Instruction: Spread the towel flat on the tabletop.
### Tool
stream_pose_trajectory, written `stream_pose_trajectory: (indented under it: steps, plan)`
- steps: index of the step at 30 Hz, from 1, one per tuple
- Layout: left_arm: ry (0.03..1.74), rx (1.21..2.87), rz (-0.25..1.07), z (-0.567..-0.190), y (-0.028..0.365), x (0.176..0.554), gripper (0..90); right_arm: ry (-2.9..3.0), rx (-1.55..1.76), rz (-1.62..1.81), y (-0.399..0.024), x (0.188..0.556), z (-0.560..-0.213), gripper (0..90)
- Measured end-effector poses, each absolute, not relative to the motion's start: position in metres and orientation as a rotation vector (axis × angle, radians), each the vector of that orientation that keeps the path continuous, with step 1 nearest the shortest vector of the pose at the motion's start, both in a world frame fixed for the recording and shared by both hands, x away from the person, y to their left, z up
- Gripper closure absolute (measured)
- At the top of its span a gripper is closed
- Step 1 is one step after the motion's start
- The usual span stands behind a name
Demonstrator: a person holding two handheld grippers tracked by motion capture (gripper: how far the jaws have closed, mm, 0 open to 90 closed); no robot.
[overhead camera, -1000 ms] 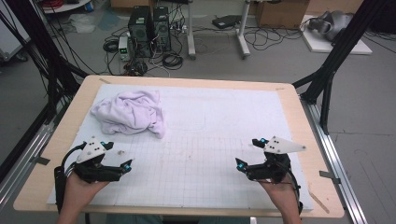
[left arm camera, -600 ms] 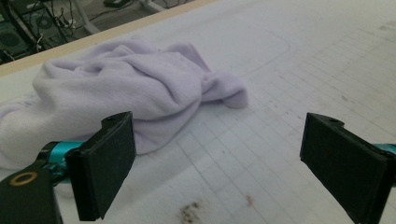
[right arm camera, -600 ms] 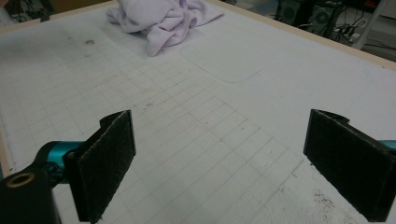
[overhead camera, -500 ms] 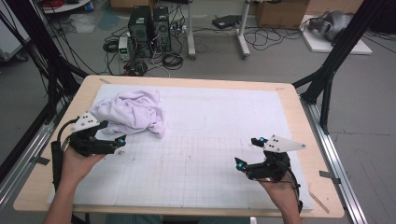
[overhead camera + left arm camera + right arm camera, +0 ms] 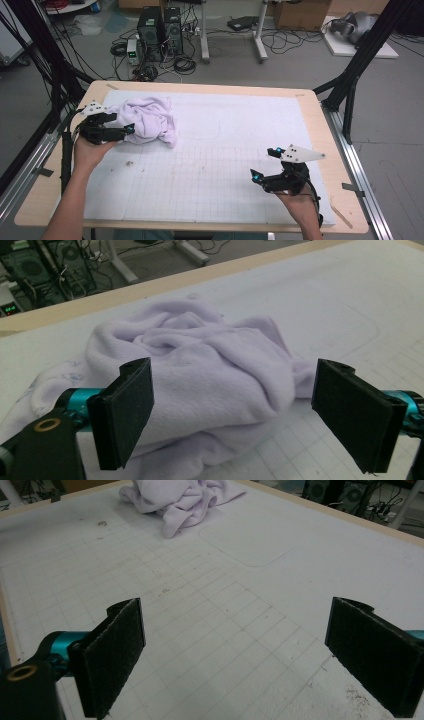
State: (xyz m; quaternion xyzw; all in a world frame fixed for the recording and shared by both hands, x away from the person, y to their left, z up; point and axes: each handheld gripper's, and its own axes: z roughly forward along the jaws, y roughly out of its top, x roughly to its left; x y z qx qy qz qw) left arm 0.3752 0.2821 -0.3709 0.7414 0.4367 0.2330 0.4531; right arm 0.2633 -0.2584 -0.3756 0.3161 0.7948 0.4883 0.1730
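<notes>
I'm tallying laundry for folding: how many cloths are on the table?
1. A crumpled pale lilac fleece cloth lies at the table's far left, just ahead of the left gripper, whose fingers stand open. Anything bundled inside its folds would be hidden.

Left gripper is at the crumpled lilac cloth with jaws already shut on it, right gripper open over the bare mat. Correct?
Not quite. The left gripper is at the crumpled lilac cloth, but its jaws stand wide open, one on either side of the bundle, with nothing clamped; the left gripper view shows this. The rest holds: the right gripper is open over the bare mat.
</notes>
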Motion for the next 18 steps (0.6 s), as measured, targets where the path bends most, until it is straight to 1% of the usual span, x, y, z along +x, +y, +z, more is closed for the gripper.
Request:
stream_pose_trajectory:
  steps: [4,9,14,18]
  plan:
    - [1.131,1.838,0.542,-0.383,0.284,0.389,19.0,2.254,0.891,1.391,-0.257,0.265,-0.377,8.2]
    - [1.191,1.887,0.519,-0.402,0.278,0.404,20.8,2.268,0.880,1.397,-0.254,0.266,-0.378,8.2]
    - [1.227,1.942,0.557,-0.416,0.267,0.412,23.8,2.270,0.883,1.400,-0.254,0.267,-0.378,8.2]
    - [1.228,1.972,0.595,-0.421,0.262,0.414,28.6,2.267,0.912,1.430,-0.257,0.269,-0.381,8.2]
